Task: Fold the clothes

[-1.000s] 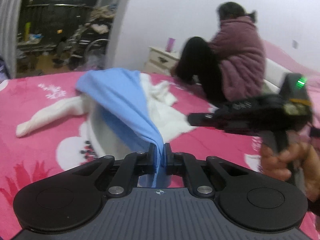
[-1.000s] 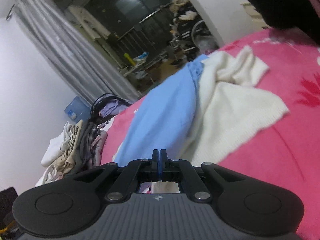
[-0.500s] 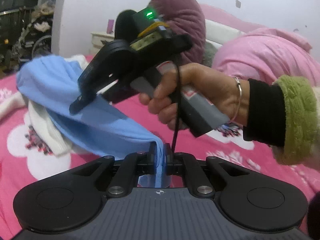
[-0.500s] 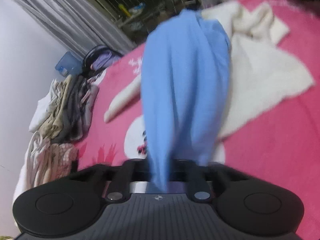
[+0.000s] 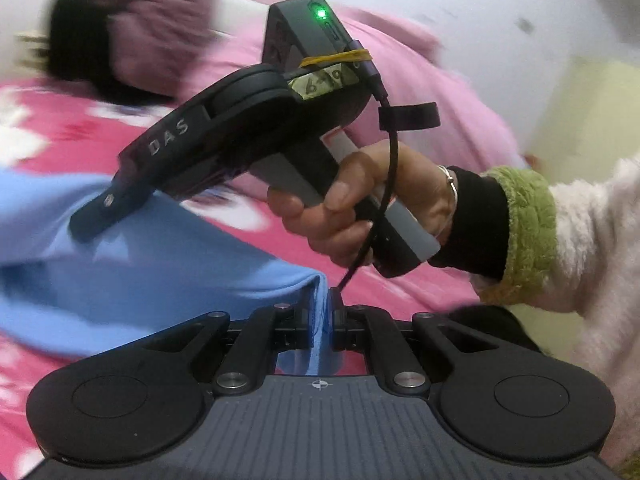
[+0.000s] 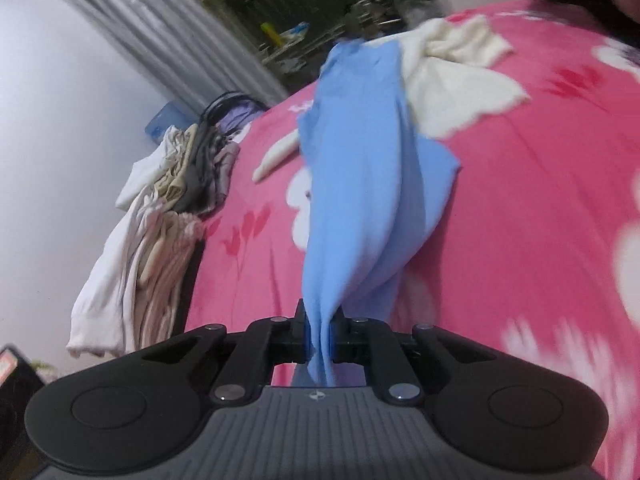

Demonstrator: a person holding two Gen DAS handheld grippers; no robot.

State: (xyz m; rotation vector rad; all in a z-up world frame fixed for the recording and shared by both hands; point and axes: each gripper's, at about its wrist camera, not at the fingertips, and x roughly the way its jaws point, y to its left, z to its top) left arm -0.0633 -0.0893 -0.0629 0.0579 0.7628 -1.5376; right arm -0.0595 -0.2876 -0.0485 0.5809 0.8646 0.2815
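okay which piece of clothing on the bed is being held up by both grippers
The blue garment. The left gripper and right gripper both pinch it; the white sweater lies flat and unheld behind it.

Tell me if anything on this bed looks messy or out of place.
Yes. A heap of crumpled clothes hangs over the bed's left edge, unfolded, and a cream sweater lies rumpled on the pink bedspread behind the blue garment both grippers hold.
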